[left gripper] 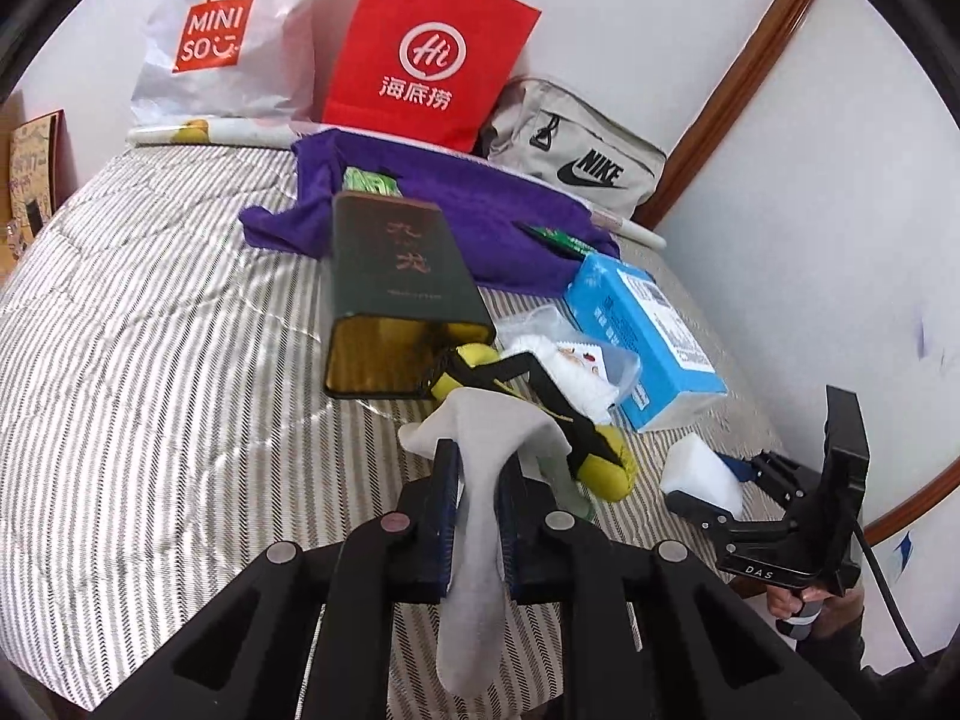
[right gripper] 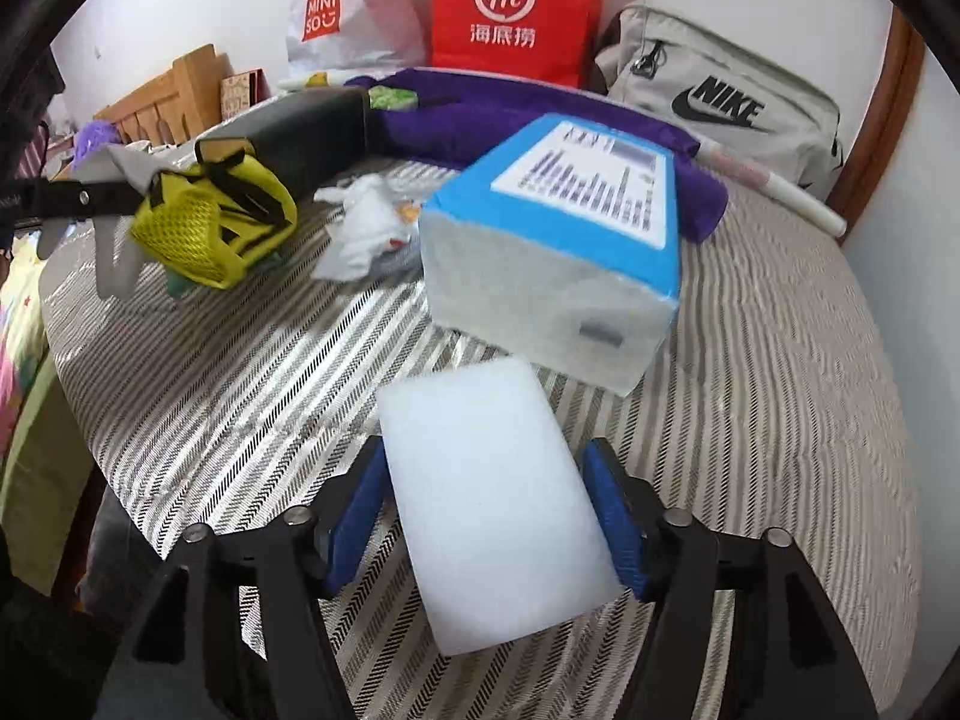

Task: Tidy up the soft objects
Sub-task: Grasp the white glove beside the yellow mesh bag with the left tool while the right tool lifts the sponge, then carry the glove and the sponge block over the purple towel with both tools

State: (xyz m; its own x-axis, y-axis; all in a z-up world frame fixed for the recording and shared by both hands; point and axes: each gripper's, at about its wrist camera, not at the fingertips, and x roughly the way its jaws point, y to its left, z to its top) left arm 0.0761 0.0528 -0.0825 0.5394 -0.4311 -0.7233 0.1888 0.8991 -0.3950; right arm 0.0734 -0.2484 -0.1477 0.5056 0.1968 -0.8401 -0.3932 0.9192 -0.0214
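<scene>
Left gripper [left gripper: 477, 480] is clamped on a grey-white cloth [left gripper: 474, 546], lower centre of the left view; the cloth bunches above the pads and hangs down below them. Right gripper [right gripper: 486, 510] has its jaws spread, blue pads either side of a white foam block [right gripper: 486, 504] lying on the striped bedcover [right gripper: 780, 420]; small gap at each pad, no squeeze visible.

Open striped cover fills the left half of the left view and the lower right of the right view. The wall edge runs close on the right.

Just beyond the cloth: yellow mesh pouch [left gripper: 600, 456], a dark box [left gripper: 390, 294] lying open-ended, a white crumpled bag [left gripper: 576, 366], a blue tissue pack [left gripper: 642, 324]. The tissue pack sits just past the foam block. Purple cloth [left gripper: 480, 210] further back, and a red paper bag [left gripper: 426, 54], white shopping bag [left gripper: 216, 42] and grey sports bag [left gripper: 576, 150] at the top.
</scene>
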